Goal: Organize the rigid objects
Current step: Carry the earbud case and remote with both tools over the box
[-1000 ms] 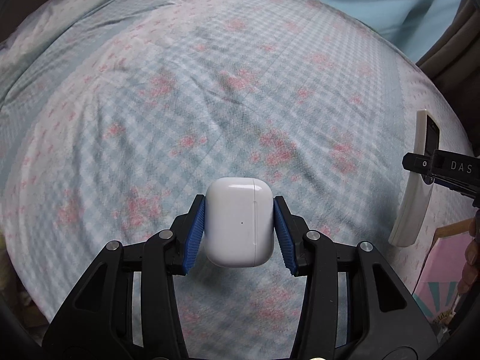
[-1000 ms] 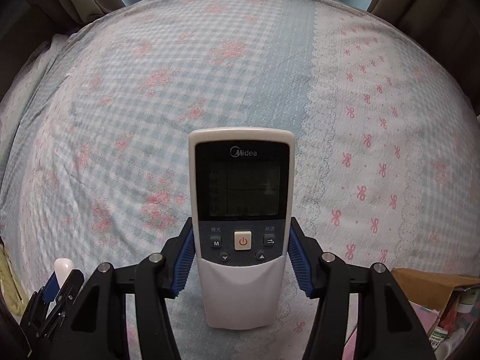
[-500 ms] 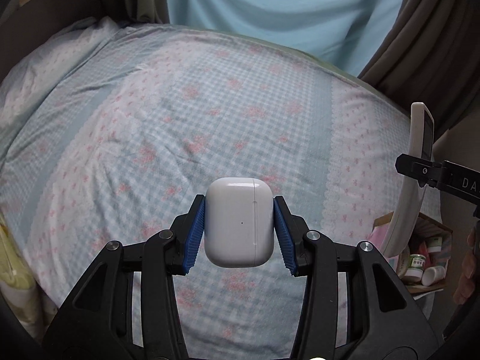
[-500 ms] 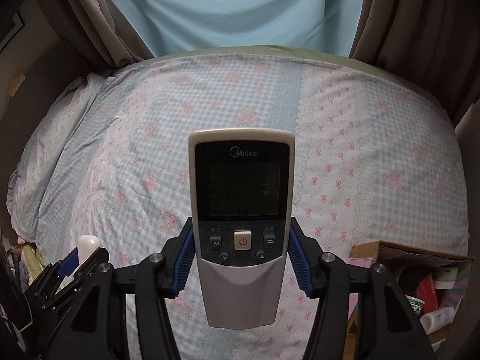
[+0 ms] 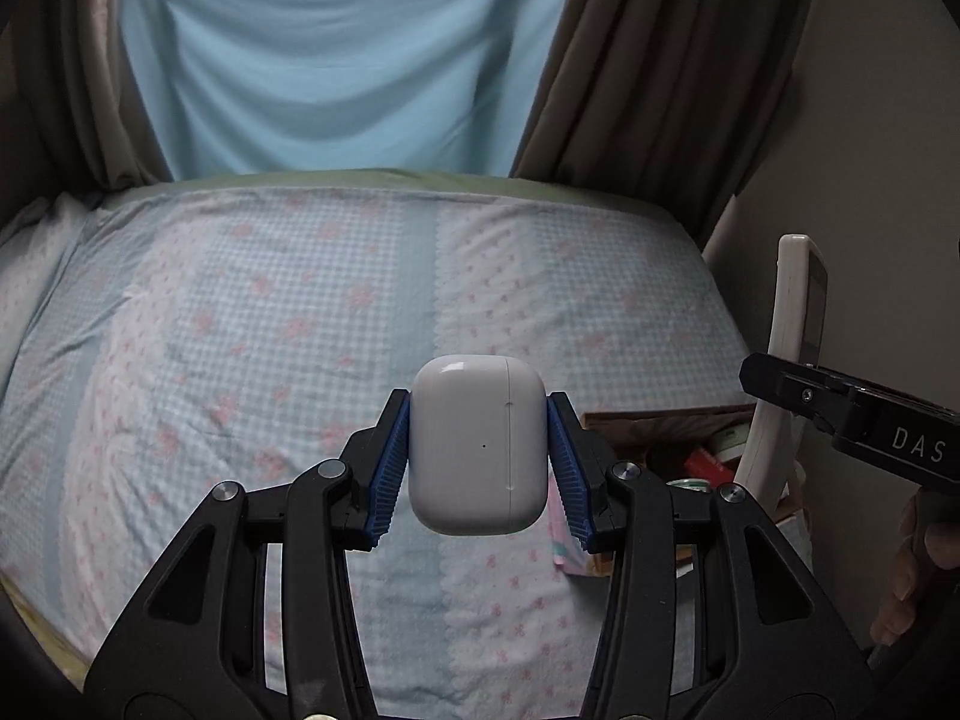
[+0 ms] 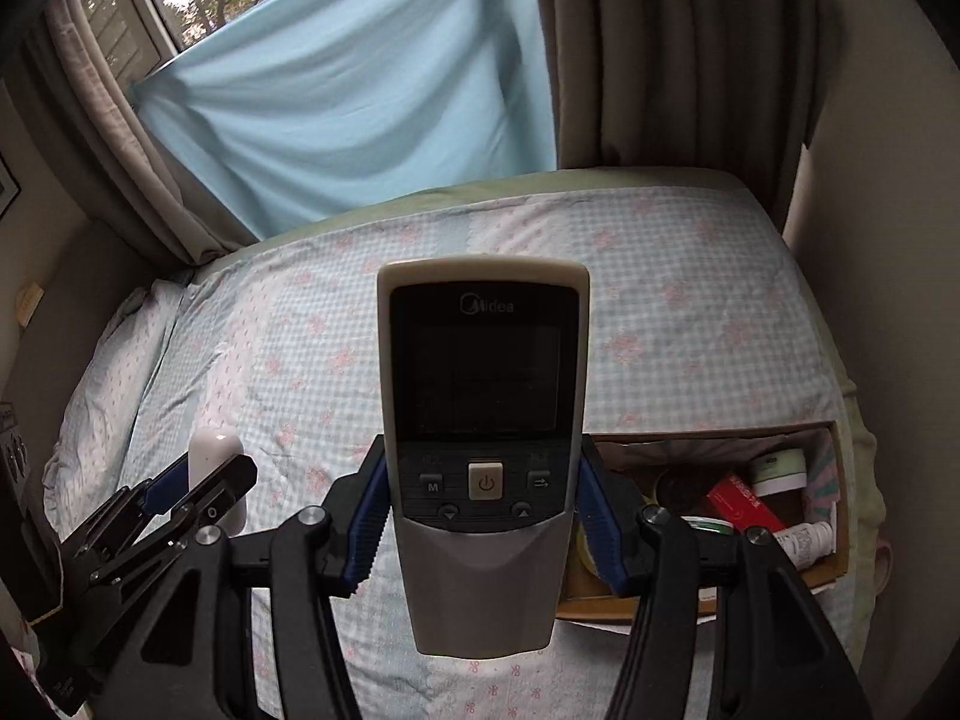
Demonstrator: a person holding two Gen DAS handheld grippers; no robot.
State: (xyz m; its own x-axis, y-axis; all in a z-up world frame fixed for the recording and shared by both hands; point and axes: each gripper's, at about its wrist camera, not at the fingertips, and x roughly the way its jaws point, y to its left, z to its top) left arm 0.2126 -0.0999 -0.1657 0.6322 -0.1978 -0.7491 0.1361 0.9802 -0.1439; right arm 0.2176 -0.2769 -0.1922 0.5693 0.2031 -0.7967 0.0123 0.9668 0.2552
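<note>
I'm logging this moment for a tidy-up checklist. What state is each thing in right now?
Earbud case: lid closed, held off the bed in the left tongs.
Midea remote: screen blank, upright, clamped in the right tongs.
Cardboard box: open-topped, on the bed, holding jars and bottles.
Blue curtain: drawn across most of the window.
</note>
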